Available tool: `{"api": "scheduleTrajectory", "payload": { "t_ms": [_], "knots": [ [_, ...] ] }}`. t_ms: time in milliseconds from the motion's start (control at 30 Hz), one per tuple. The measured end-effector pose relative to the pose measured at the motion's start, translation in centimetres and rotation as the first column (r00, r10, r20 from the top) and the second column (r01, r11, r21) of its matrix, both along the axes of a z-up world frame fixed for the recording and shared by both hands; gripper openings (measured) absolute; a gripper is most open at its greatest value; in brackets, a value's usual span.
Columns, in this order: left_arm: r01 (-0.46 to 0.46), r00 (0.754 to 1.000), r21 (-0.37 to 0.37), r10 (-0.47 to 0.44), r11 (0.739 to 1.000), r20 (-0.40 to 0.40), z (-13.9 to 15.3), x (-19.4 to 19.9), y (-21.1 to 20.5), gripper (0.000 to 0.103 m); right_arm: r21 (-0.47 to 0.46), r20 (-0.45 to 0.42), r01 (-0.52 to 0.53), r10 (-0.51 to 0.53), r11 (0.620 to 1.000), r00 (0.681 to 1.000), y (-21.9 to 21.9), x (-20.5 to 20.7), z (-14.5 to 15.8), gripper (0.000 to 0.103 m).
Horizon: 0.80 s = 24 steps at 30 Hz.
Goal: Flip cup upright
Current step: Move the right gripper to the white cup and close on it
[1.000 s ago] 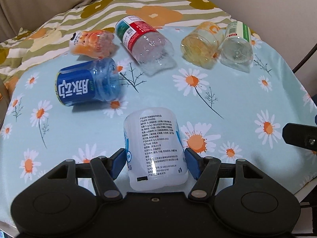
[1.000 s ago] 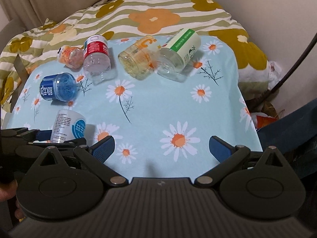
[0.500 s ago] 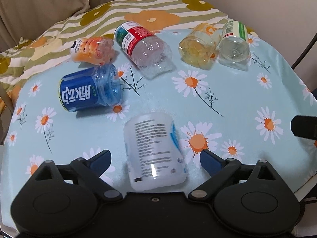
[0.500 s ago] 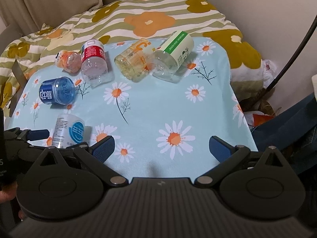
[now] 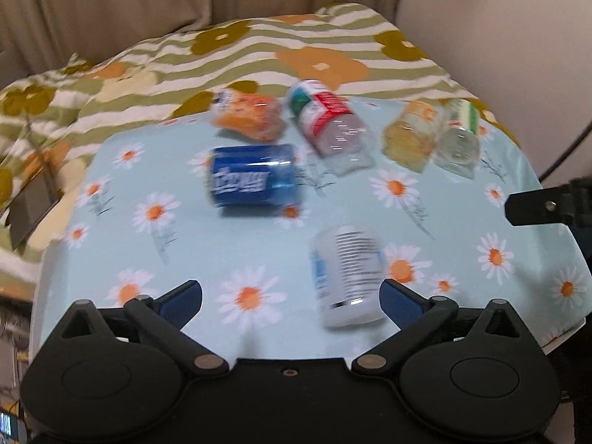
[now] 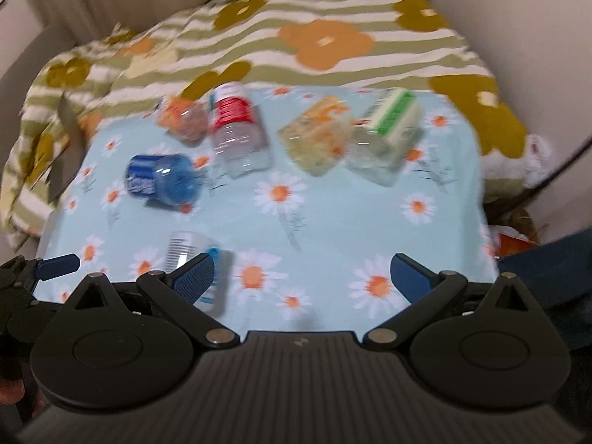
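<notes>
Motion-blurred throughout, both views.

Blue cup (image 5: pixel 251 179): on its side, left part of the daisy-print cloth (image 5: pixel 155 244), blue label with white lettering, unreadable.

Orange cup (image 5: pixel 248 116): on its side, just behind the blue one, near the striped floral blanket (image 5: pixel 177 70).

Red-labelled cup (image 5: pixel 325 125): clear plastic, on its side, just right of the orange one, base toward the camera.

White cup (image 5: pixel 347 277): printed label, lying on its side at the near edge of the cloth, close to the right finger of the left gripper (image 5: pixel 292 296). Not touched by either pad. Partly hidden behind a blue pad in the right wrist view.

Yellow-tinted cup (image 5: pixel 410 140): on its side, far right of the cloth.

Green-labelled cup (image 5: pixel 458 137): clear, on its side, touching the yellow-tinted one.

Left gripper: jaws spread wide, nothing between them.

Right gripper (image 6: pixel 301 281): jaws likewise spread wide, empty, over bare cloth at the near edge, well apart from every cup but the white one.
</notes>
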<state>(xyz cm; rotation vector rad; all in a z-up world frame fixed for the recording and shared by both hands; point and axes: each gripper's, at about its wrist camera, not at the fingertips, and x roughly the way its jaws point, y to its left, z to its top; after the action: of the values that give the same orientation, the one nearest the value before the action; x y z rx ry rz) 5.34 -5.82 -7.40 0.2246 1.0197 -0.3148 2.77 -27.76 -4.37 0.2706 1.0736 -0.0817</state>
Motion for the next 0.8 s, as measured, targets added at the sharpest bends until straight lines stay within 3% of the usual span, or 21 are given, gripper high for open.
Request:
{"api": "scheduleTrajectory", "payload": {
  "t_ms": [267,467,800],
  "knots": [
    [-0.096,0.995,0.010,0.096,0.995,0.004,-0.1,0.3,6.0,0.103,0.122,-0.133,-0.079,0.095,0.989,0.986,4.3,6.1,-2.7,0.103],
    [-0.159,0.987,0.002,0.159,0.987,-0.034,-1.3,0.4,9.6,0.103,0.195,-0.247,-0.033,0.081,0.980,0.966,5.9,9.7,-6.4,0.103],
    [-0.206,0.976,-0.008,0.204,0.979,-0.076,-2.5,0.9,12.8,0.103,0.214,-0.333,0.009,0.064,0.977,0.941,7.3,10.9,-9.3,0.096]
  ]
}}
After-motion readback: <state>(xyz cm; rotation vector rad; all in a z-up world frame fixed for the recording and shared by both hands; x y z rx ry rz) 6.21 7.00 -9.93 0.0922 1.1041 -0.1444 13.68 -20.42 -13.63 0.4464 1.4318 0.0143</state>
